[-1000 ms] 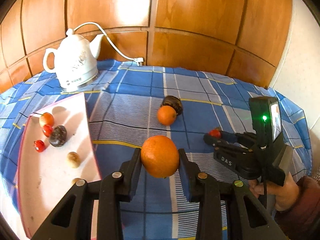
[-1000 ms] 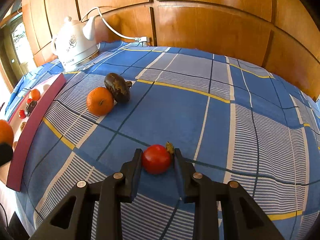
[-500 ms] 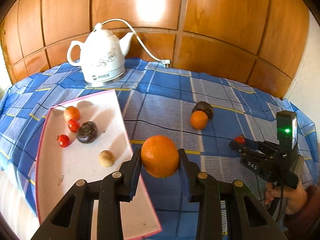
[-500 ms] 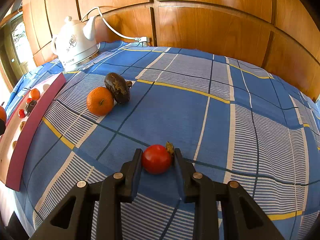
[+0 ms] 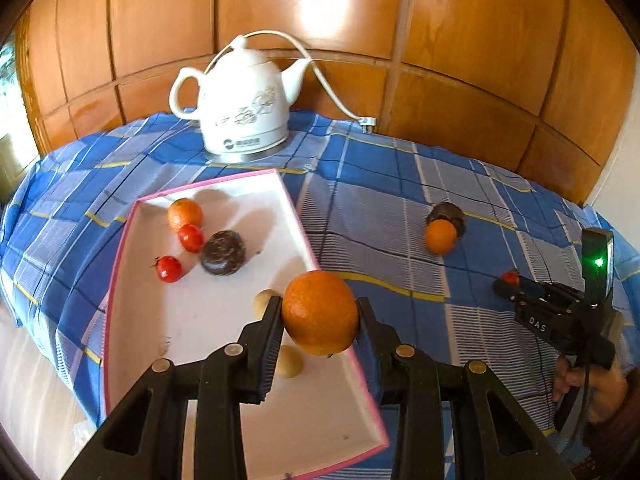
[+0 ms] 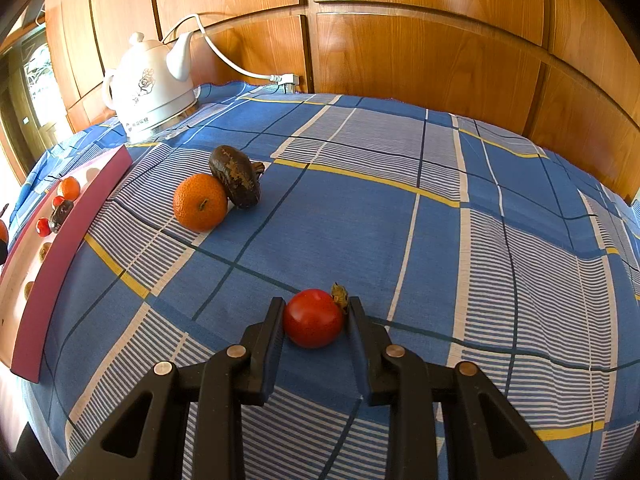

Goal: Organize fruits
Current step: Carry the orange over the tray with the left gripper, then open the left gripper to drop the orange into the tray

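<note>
Above the right rim of the white tray (image 5: 120,320), the left gripper (image 5: 319,314) holds a large orange (image 5: 319,313) pinched between its two black fingers (image 5: 269,320), clear of the tray floor. Tray has a pink edge and sits on the blue plaid tablecloth (image 6: 400,220). Contents of tray: one small orange (image 5: 185,213), two red cherry tomatoes (image 5: 191,238) (image 5: 168,268), one dark wrinkled passion fruit (image 5: 223,252), and two small tan fruits (image 5: 262,300) (image 5: 289,361), both partly hidden by the left finger.

Right gripper (image 6: 315,318) is low over the cloth, well apart from the tray, its fingers pressed against both sides of a red tomato (image 6: 313,317); a dried calyx (image 6: 339,293) shows at the tomato's upper right. From the right wrist view it cannot be told whether the tomato touches the cloth.

Loose on the cloth, between the two grippers and farther back: a mandarin (image 6: 200,202) touching a dark brown avocado (image 6: 235,182). White ceramic electric kettle (image 5: 244,110) stands at the far edge by the wood panelling (image 6: 420,40), its cord (image 5: 332,88) trailing right.
</note>
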